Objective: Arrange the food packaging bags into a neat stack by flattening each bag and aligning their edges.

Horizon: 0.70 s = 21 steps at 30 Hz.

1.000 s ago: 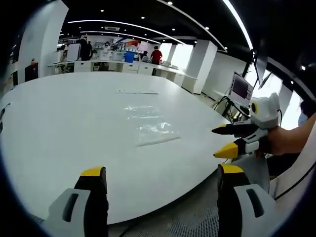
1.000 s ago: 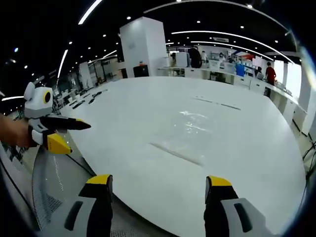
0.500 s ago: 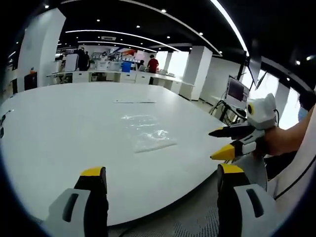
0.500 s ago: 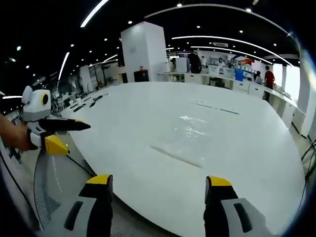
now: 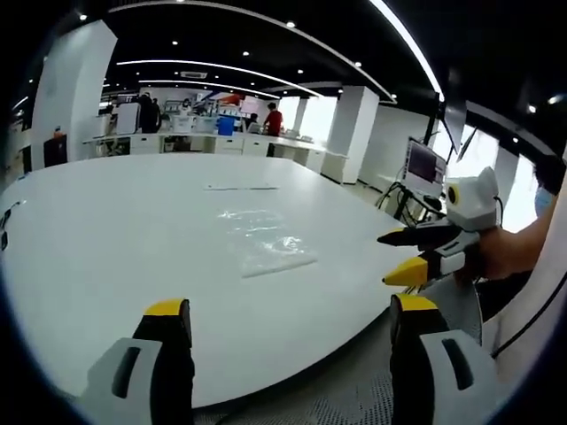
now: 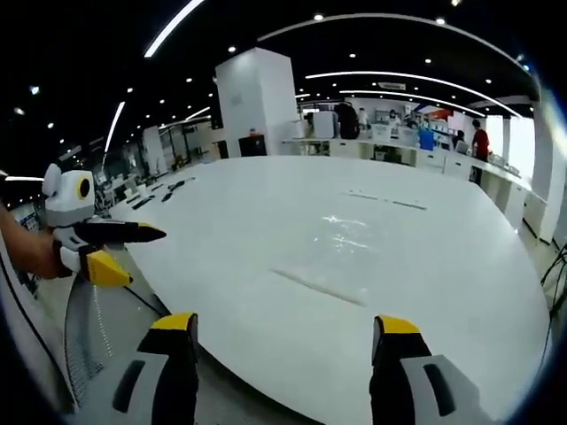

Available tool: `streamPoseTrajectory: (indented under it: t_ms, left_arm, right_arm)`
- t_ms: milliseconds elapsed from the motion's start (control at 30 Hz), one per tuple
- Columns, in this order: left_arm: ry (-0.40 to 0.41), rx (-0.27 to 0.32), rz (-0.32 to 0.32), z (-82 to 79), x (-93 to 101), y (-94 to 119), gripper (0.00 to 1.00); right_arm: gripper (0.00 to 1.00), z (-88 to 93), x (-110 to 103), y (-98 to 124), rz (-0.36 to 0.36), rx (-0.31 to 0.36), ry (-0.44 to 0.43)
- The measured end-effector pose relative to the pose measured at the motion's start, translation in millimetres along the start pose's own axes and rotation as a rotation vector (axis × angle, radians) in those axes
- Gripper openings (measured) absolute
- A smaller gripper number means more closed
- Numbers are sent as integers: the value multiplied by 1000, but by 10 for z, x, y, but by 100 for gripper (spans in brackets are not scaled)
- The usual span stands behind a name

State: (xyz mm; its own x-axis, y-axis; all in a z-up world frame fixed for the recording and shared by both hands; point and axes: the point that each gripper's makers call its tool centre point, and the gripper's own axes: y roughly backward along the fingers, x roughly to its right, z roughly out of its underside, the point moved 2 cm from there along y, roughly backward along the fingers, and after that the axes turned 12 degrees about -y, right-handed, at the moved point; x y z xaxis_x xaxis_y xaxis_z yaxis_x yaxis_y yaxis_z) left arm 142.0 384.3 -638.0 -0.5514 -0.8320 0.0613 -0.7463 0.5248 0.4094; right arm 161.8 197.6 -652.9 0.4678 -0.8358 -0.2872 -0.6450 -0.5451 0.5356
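My left claw (image 5: 282, 312) is wide open, nothing in it, hanging off the near edge of the bench (image 5: 106, 230). Right claw (image 6: 285, 326) same: jaws well apart, empty, also short of the bench rim. In the left gripper view the right claw (image 5: 397, 253) comes in from the right, open too, hand (image 5: 507, 253) behind it. In the right gripper view the left claw (image 6: 133, 252) shows at the left, open.

Bags (image 5: 264, 239): clear plastic, lying mid-bench, well out from both claws. From the left gripper view they look like a loose overlapping pile, crinkled in the middle, one flat edge nearer me. In the right gripper view the bags (image 6: 341, 248) read as a glare patch with a straight edge toward me. Can't count them.

Handling guess: very light, limp, slick film. They will slide on the smooth top and bunch if shoved. Best to pinch a corner or the straight near edge, pin with one claw, sweep flat with the other. Thin film lying flush may be hard to get a jaw under.

Thin strip (image 5: 243, 188) lies farther back on the bench, apart from the bags. Room: bench is wide and bare around the pile, plenty of space to spread and align. Near rim is the only edge to mind; a monitor (image 5: 423, 165) stands off the bench to the right.
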Motion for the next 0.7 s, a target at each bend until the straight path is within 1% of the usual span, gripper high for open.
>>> streamPoseTrajectory:
  t_ms: [67, 167, 300, 400, 533, 633, 700]
  left_arm:
    - [-3, 8, -5, -14, -10, 4, 92]
    - [-3, 1, -6, 12, -28, 2, 92]
    - [-9, 8, -13, -4, -22, 3, 92]
    - [-20, 7, -13, -8, 3, 2, 92]
    - [-23, 11, -19, -12, -25, -2, 93]
    - [-26, 20, -30, -28, -52, -3, 94]
    - [-34, 45, -37, -60, -77, -2, 95]
  right_arm:
    - [81, -3, 3, 2, 1, 1, -1]
    - [83, -6, 8, 9, -1, 5, -3]
    - [88, -26, 9, 20, 3, 15, -7]
    - [89, -26, 13, 18, 2, 17, -9]
    - [90, -37, -1, 20, -2, 22, -9]
    - [91, -45, 6, 22, -3, 30, -11]
    - [92, -55, 4, 23, -6, 38, -10]
